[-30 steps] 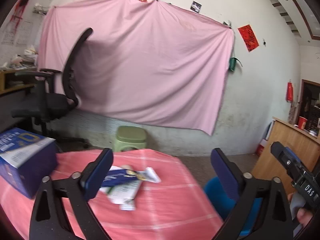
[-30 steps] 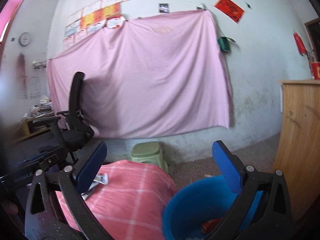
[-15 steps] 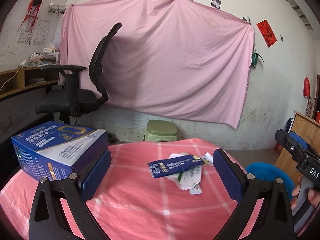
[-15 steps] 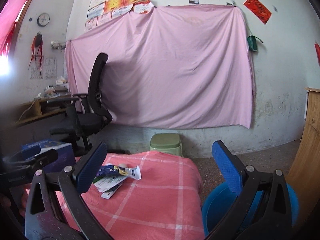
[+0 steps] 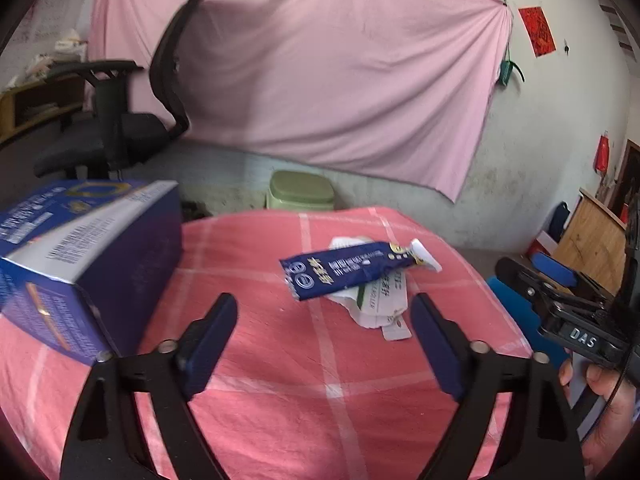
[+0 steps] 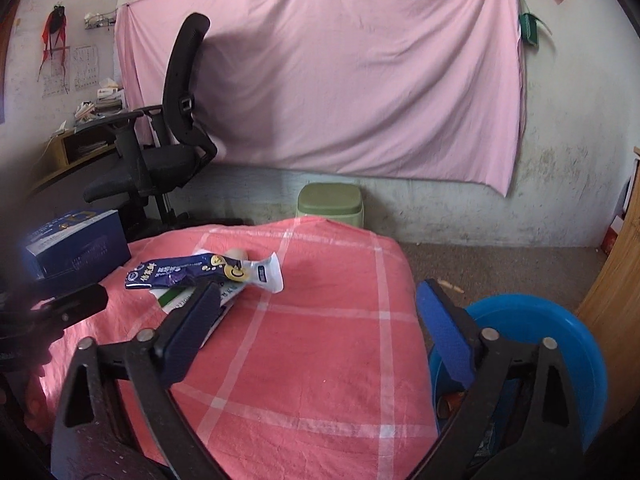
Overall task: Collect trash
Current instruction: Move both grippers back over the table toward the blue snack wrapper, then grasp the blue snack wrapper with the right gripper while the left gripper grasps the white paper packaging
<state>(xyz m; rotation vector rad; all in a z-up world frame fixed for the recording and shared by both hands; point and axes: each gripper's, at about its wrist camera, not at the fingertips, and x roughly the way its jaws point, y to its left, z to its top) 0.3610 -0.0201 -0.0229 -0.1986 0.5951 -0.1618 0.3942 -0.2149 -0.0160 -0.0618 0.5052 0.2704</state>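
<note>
While both wrappers (image 5: 352, 274) lie uncollected ahead of the wide-open left claw (image 5: 324, 340), the right claw (image 6: 320, 332), also empty and wide, hovers beside the bin (image 6: 560, 332).

Trash at the table's middle — box to its left, basin off the right edge.

A wrapper (image 5: 352, 272) lies atop a flattened carton (image 5: 380, 300) on the table (image 5: 280, 380); the box (image 5: 80, 264) sits left, the basin (image 6: 560, 340) on the floor right — stool (image 6: 330, 202) and chair (image 6: 160, 152) behind.

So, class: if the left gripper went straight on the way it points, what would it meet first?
Most likely the blue wrapper lying on the white packets, just ahead of the open left gripper; depth is uncertain.
</note>
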